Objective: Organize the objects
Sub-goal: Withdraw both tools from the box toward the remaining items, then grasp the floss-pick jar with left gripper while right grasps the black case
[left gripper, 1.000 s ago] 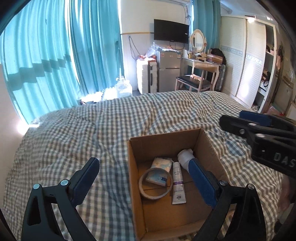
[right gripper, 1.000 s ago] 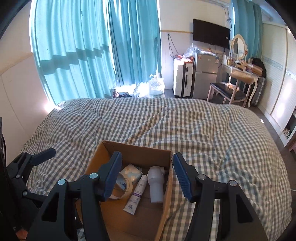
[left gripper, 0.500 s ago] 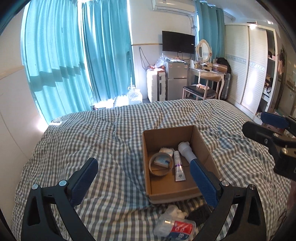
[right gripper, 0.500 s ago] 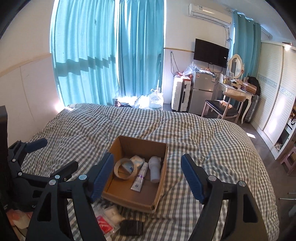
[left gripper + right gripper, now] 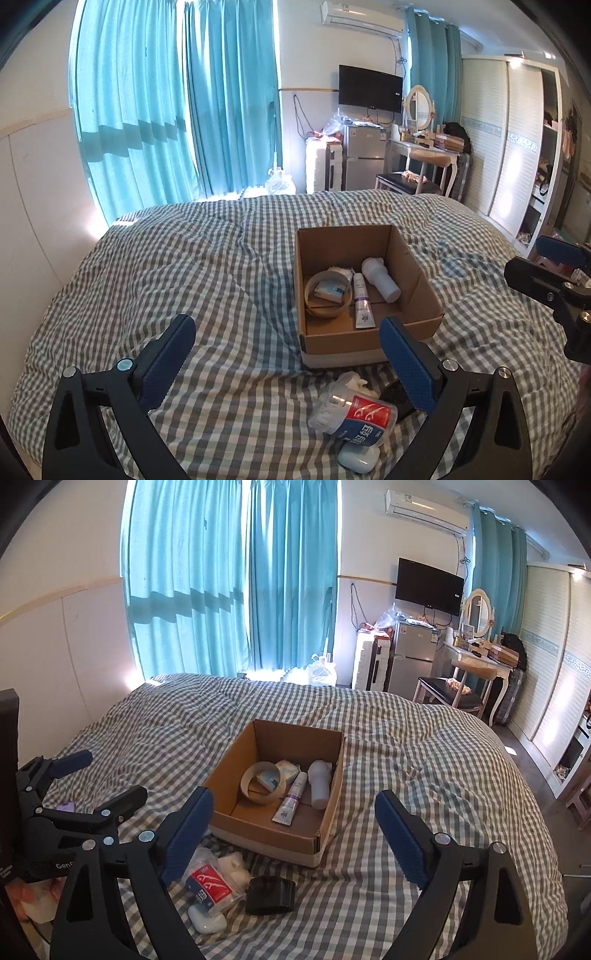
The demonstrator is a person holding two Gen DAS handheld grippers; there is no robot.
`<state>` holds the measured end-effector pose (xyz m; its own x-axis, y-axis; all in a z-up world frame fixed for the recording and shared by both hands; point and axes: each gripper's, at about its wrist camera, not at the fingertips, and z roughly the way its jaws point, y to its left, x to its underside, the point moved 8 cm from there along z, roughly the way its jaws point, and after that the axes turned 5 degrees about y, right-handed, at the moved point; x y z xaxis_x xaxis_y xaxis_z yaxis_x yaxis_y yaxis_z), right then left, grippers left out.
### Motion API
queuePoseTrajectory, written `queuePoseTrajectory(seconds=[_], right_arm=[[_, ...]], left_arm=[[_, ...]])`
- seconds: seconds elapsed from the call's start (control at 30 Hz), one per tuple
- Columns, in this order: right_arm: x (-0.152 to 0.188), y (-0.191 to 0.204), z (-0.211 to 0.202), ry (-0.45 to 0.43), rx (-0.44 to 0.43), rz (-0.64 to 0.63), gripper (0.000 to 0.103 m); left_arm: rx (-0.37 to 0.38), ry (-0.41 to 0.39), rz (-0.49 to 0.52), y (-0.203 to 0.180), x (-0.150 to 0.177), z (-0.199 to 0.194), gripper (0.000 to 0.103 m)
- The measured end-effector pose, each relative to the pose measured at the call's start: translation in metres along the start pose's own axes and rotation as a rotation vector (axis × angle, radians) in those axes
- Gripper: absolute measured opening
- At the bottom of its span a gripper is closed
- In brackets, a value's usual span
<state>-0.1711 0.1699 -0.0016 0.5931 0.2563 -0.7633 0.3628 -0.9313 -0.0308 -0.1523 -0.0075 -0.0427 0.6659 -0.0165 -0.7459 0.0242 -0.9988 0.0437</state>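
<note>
An open cardboard box [image 5: 417,273] [image 5: 225,775] sits on the checked bed. It holds a tape roll [image 5: 328,297] [image 5: 260,782], a tube [image 5: 361,301] [image 5: 291,802], a white bottle [image 5: 380,279] [image 5: 320,782] and a small packet. In front of the box lie a red-labelled clear jar [image 5: 354,417] [image 5: 210,884], a white case [image 5: 357,458] [image 5: 207,921] and a black object [image 5: 270,894]. My left gripper [image 5: 288,354] is open and empty, held back from the box. My right gripper [image 5: 295,827] is open and empty, also held back.
The checked duvet [image 5: 221,266] covers the whole bed. The right gripper shows at the right edge of the left wrist view [image 5: 546,280]. The left gripper shows at the left of the right wrist view [image 5: 74,805]. A small purple item [image 5: 66,806] lies near it.
Both grippers have pulled back and up from the box, so it looks smaller and the loose items in front of it have come into view. Both jaws stay open.
</note>
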Motion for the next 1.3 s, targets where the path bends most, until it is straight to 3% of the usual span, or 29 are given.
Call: queuePoseTrajectory(seconds=[0.53,0.77,1.07,1.3], right_arm=[[0.071,-0.006,0.062,0.13,0.008,0.004,0.09],[0.099,-0.009,0.085,0.181,0.038,-0.021,0.09],[0.117,-0.023,0.1,0.223,0.014,0.06,0.091],[0.122,-0.028,0.106,0.25,0.001,0.105,0.091]], left_arm=[[0.014,0.056,0.029,-0.013,0.047,0.035,0.102],[0.04,0.1,0.111,-0.029,0.084,0.057,0.102],[0.158,0.155,0.188,-0.055,0.112,0.068,0.102],[0.152,0.213,0.275,-0.076,0.131,0.084,0.102]])
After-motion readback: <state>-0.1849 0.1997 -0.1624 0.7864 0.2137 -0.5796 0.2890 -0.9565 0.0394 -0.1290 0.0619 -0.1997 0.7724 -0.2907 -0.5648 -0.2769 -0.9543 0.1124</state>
